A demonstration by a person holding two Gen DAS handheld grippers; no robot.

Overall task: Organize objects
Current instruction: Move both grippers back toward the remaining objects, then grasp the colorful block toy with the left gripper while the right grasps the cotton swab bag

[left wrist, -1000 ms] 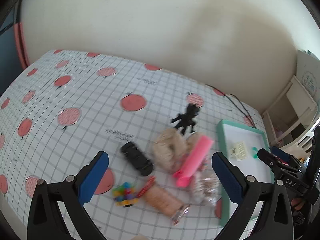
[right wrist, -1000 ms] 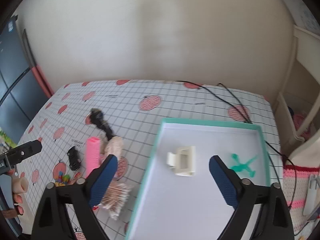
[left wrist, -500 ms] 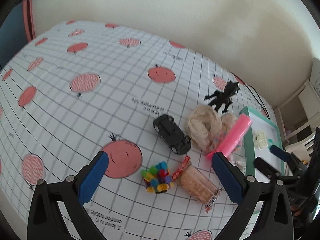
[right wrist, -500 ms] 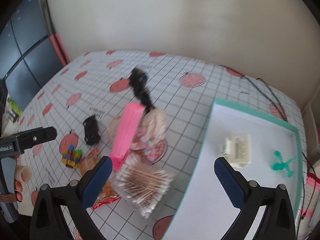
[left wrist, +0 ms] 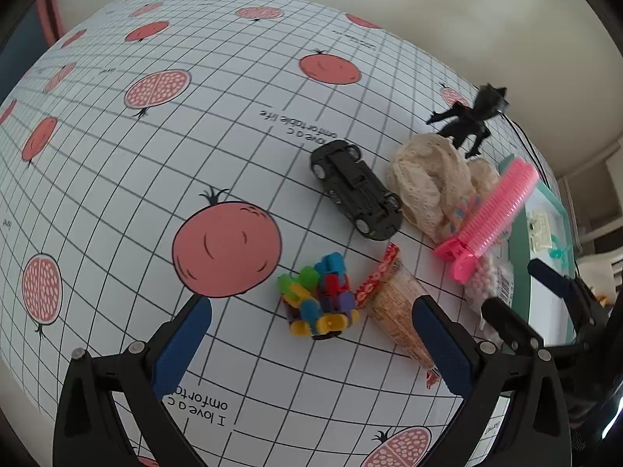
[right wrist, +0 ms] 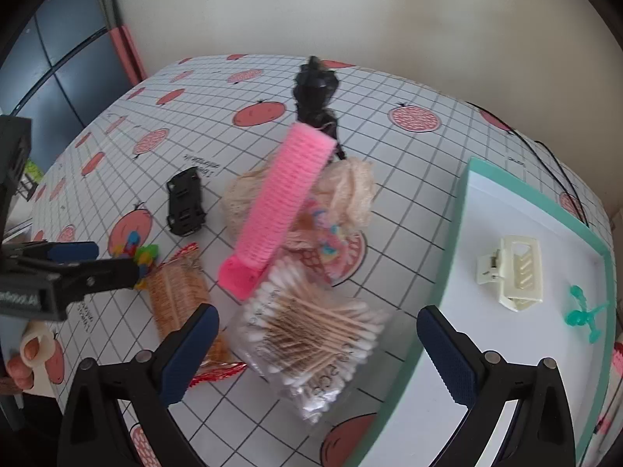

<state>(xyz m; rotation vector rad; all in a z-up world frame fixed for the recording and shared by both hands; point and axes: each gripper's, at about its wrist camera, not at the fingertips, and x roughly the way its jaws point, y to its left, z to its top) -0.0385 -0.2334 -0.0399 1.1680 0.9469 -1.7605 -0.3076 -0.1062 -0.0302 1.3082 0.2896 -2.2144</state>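
On the table, clutter bunched left of the teal tray: black toy car, pink hair roller, cotton swab bag. Left hand-held gripper spread wide over colourful blocks; right hand-held gripper likewise released, above the swabs.

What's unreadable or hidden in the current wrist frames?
- Snack packet: left wrist view, near end behind the left gripper's right finger; print too small to read.
- Cotton swab bag: left wrist view, mostly behind the pink hair roller and the right gripper.
- Black figure: blurred in both views, details unclear.
- Tray: right wrist view, near corner behind the finger, right side cut off by the frame edge.
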